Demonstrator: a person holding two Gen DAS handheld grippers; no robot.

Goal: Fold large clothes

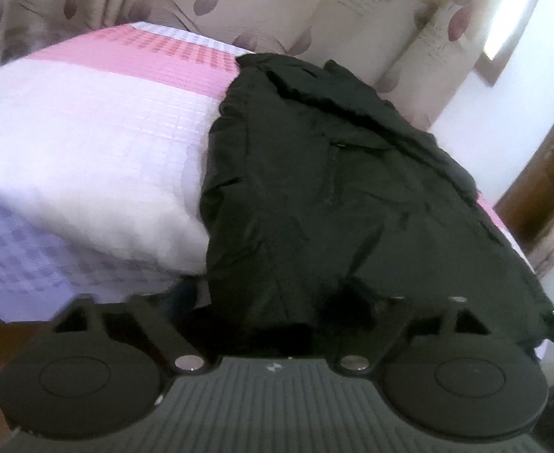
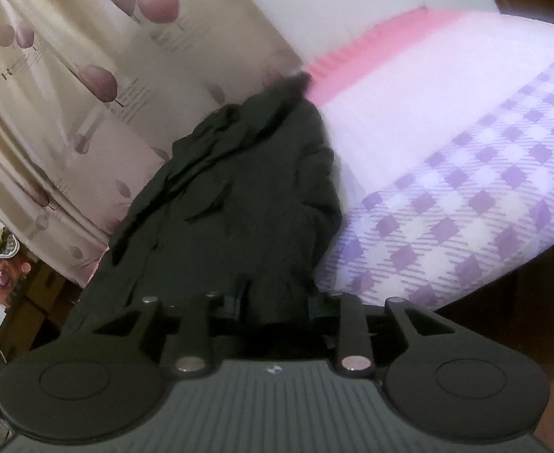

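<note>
A large black jacket (image 1: pixel 333 188) lies lengthwise on a bed, its collar end toward the curtain. It also shows in the right wrist view (image 2: pixel 231 204). My left gripper (image 1: pixel 288 313) is at the jacket's near hem; the cloth covers its fingertips and bunches between the jaws, so it looks shut on the hem. My right gripper (image 2: pixel 277 305) is at the near hem too, with black cloth running down between its fingers, shut on it. Both fingertip pairs are hidden by fabric.
The bed has a pink, white and lilac checked cover (image 1: pixel 88 143), seen also in the right wrist view (image 2: pixel 465 196). A patterned curtain (image 1: pixel 277 7) hangs behind the bed. Brown wooden furniture (image 1: pixel 548 196) stands at the right. Clutter (image 2: pixel 5 264) sits at the left.
</note>
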